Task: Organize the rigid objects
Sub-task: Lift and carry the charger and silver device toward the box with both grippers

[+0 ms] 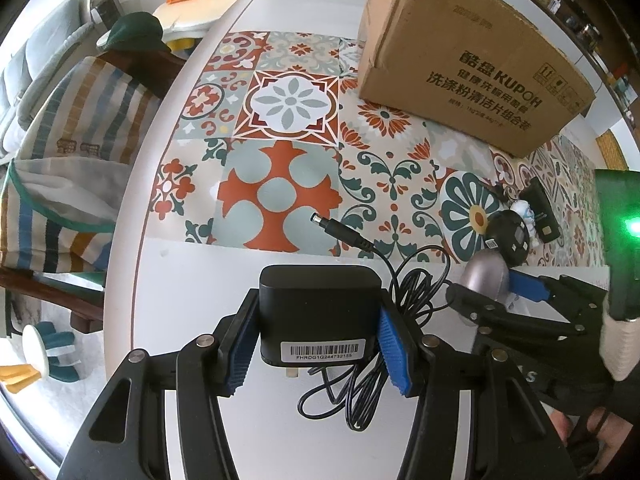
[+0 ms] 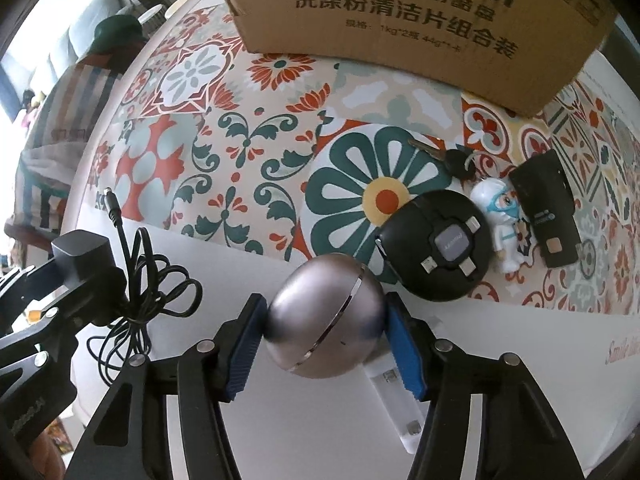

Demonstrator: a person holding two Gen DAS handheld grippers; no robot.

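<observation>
Adapter (image 1: pixel 318 312): clamped in my left tongs (image 1: pixel 316 344), over the white table edge, cord (image 1: pixel 384 320) dangling loose.
Ball (image 2: pixel 324 320): pinched in my right tongs (image 2: pixel 326 344), near the round case (image 2: pixel 436 244).
Box (image 1: pixel 460 52): well beyond, likely destination.
Advice: lift high, mind the cord snagging; grip the ball's middle.

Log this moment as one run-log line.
left gripper: shut on power adapter | right gripper: shut on silver ball | cardboard box: ahead

A white table (image 1: pixel 192 280) is being covered by a patterned tile mat (image 1: pixel 280 128) (orange, teal); a cardboard box (image 1: pixel 472 60), key (image 2: pixel 444 156), figurine (image 2: pixel 502 216), round black device (image 2: pixel 438 244) are being carried on it.
</observation>
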